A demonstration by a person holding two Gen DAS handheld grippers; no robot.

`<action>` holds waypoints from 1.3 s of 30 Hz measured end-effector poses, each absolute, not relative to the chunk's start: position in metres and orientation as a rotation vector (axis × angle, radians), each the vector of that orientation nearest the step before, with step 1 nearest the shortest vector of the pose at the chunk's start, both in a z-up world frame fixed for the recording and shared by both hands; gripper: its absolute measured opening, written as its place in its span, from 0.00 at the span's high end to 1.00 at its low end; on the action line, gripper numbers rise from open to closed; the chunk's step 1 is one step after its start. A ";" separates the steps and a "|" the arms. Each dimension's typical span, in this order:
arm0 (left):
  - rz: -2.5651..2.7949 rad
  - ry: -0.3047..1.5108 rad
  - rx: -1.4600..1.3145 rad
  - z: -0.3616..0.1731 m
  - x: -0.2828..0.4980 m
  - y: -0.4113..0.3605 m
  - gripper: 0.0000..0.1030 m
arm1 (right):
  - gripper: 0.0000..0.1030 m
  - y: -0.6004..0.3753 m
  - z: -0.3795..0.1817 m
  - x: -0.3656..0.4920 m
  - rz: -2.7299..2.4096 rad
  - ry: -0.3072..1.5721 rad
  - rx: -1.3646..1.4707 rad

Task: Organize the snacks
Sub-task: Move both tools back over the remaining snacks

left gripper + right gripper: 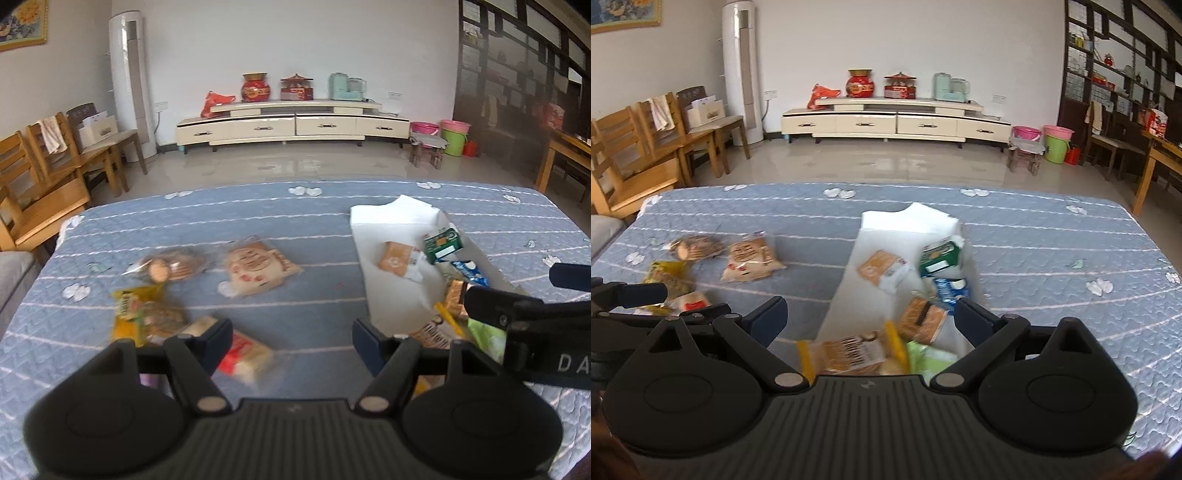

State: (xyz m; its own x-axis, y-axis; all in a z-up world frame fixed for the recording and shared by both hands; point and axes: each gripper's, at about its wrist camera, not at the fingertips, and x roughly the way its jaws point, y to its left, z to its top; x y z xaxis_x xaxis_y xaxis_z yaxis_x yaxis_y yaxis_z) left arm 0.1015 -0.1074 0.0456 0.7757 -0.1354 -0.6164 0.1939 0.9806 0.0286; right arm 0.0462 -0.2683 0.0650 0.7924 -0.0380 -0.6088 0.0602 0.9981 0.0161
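Grippers are pitched down over the blue quilted table cover [303,236], side by side. Your left gripper [291,338] has its jaws parted with nothing between them; the red-and-white wrapped snack [245,356] lies just beside its left finger, touching no pad. Ahead and to its left lie the yellow packet [142,314], the clear bag of round biscuits [170,266] and the tan printed pouch [256,271].

Your right gripper [871,317] is likewise parted and empty, poised above the white open cardboard box [908,221]. Inside that box, ahead of the fingers, lie an orange sachet [881,267], a green-and-white carton [940,256], a blue wrapper [949,290] and brown wafer packs [921,319].

Bare cover extends right of the box to the table's right edge. Beyond the far edge, floor is open up to the cream low cabinet [897,123].
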 end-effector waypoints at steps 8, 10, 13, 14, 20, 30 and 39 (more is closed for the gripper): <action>-0.118 0.648 0.087 0.045 0.091 -0.074 0.31 | 0.00 -0.238 0.060 0.044 -0.002 0.666 0.016; -0.104 0.639 0.092 0.045 0.087 -0.067 0.31 | 0.00 -0.232 0.059 0.043 0.011 0.667 0.010; -0.088 0.636 0.089 0.044 0.083 -0.057 0.31 | 0.00 -0.220 0.058 0.043 0.035 0.670 0.003; -0.081 0.636 0.088 0.044 0.082 -0.053 0.31 | 0.00 -0.215 0.057 0.044 0.042 0.672 -0.003; -0.045 0.639 0.074 0.040 0.078 -0.030 0.31 | 0.00 -0.193 0.054 0.049 0.086 0.681 -0.026; -0.001 0.640 0.039 0.038 0.076 -0.001 0.31 | 0.00 -0.172 0.050 0.055 0.140 0.690 -0.057; 0.005 0.679 -0.001 0.014 0.076 0.027 0.28 | 0.00 -0.153 0.028 0.061 0.218 0.732 -0.094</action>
State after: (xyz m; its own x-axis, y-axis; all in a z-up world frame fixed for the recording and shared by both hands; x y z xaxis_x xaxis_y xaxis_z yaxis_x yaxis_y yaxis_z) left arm 0.0757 0.0266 0.0137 0.7781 0.0045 -0.6281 -0.0052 1.0000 0.0008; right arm 0.0613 -0.1531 0.0281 0.7221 0.1646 -0.6719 -0.2299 0.9732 -0.0087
